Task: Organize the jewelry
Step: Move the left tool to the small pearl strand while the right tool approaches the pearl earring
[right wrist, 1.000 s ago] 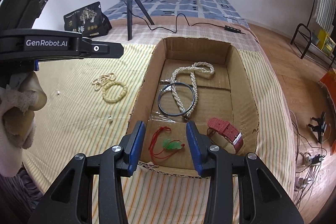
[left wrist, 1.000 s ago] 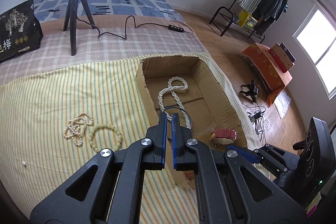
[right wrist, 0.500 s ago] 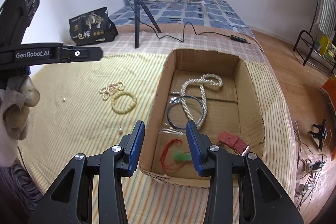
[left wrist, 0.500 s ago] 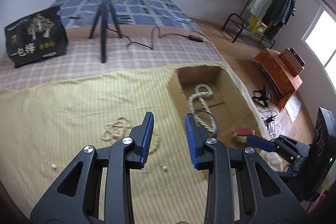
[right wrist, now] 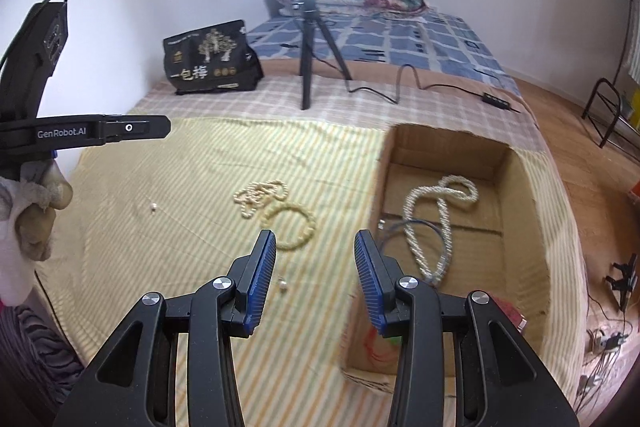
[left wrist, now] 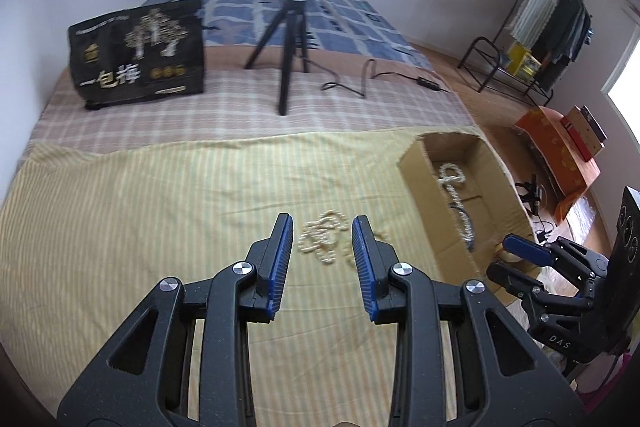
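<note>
Right wrist view, cardboard box (right wrist: 532, 203), pearl necklace (right wrist: 442, 215) inside

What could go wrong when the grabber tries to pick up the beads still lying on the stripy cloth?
1. The tangled bead string touches the pale bracelet, so the left hand-held gripper, open above them, might lift both or drop one.
2. The loose pearl beside the right hand-held gripper is tiny and round; it may roll away or slip from the pads.
3. Another loose pearl lies far off on the cloth and might get forgotten.
</note>
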Available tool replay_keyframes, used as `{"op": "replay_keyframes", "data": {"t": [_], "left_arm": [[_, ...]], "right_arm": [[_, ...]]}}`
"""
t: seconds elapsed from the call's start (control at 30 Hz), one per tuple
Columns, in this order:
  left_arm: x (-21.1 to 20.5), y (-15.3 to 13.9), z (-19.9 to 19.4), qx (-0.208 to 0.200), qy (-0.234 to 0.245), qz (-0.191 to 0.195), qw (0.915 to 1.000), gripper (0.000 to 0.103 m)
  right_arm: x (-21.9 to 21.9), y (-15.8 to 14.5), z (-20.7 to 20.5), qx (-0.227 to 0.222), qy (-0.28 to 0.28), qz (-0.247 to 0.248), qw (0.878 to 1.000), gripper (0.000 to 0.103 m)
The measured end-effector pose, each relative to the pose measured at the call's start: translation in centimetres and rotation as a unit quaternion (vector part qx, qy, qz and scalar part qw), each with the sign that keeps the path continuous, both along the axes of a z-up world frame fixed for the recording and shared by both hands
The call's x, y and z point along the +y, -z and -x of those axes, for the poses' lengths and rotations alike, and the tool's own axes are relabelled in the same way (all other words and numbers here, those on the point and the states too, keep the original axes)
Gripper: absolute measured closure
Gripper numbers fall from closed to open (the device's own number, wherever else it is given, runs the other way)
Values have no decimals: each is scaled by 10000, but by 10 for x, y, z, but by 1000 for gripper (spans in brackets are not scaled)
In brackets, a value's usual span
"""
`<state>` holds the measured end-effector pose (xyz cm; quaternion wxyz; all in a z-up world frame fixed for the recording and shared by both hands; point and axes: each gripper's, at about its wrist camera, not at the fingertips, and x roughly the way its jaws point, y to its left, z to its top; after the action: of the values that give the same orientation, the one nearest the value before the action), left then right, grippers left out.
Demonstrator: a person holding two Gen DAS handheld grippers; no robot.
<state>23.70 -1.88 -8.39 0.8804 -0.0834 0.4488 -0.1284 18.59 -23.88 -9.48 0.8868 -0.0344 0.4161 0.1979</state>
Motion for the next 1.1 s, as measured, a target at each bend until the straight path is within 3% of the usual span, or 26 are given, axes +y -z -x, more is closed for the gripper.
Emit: {"op": "replay_keyframes", "data": {"t": [0.37,0.7,1.1], "left_arm": [[36,16,-12,355,-183,307,9987,73],[12,48,-32,793,164,325,9962,73],[-13,94,-60,1402,268,413,9889,73]], "right_arm": [[55,26,-10,305,-611,155,9975,64],[64,56,-19,819,-652,342,9939,64],[59,78,0,973,-717,367,9920,69]]}}
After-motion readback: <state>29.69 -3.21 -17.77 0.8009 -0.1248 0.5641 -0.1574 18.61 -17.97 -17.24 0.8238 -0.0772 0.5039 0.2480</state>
